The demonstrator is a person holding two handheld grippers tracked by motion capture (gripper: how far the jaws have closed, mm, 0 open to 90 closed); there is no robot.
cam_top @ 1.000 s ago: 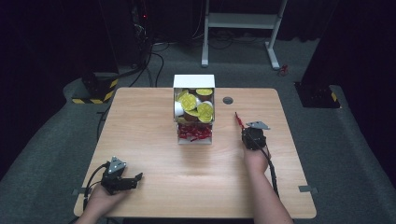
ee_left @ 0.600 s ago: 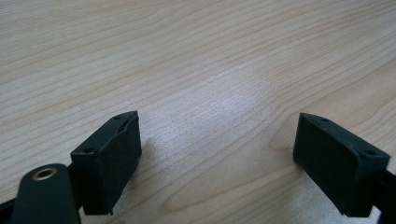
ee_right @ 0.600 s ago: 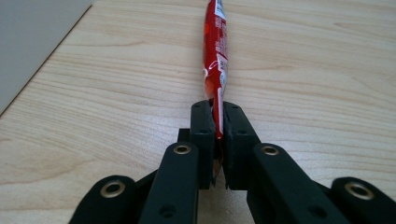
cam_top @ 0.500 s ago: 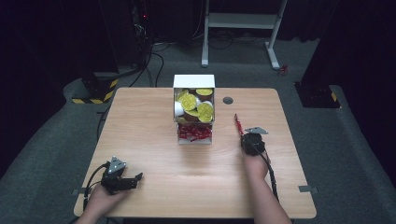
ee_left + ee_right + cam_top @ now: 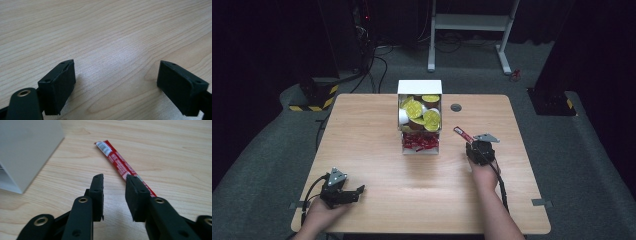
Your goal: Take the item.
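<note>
The right gripper [image 5: 114,185] has its jaws a little apart, with bare wood in the gap; they have just been opening. The red sachet [image 5: 119,163] lies flat on the table [image 5: 377,130], passing under the jaw seen at right in the right gripper view (I cannot tell if it touches the pad). Its far end points toward the white box [image 5: 419,88], which holds yellow-lidded cups and more red sachets. The left gripper [image 5: 117,85] rests near the table's front corner, jaws wide and holding nothing.

Stick packet [image 5: 462,134] lies on table [image 5: 372,135], right of box [image 5: 420,87].
</note>
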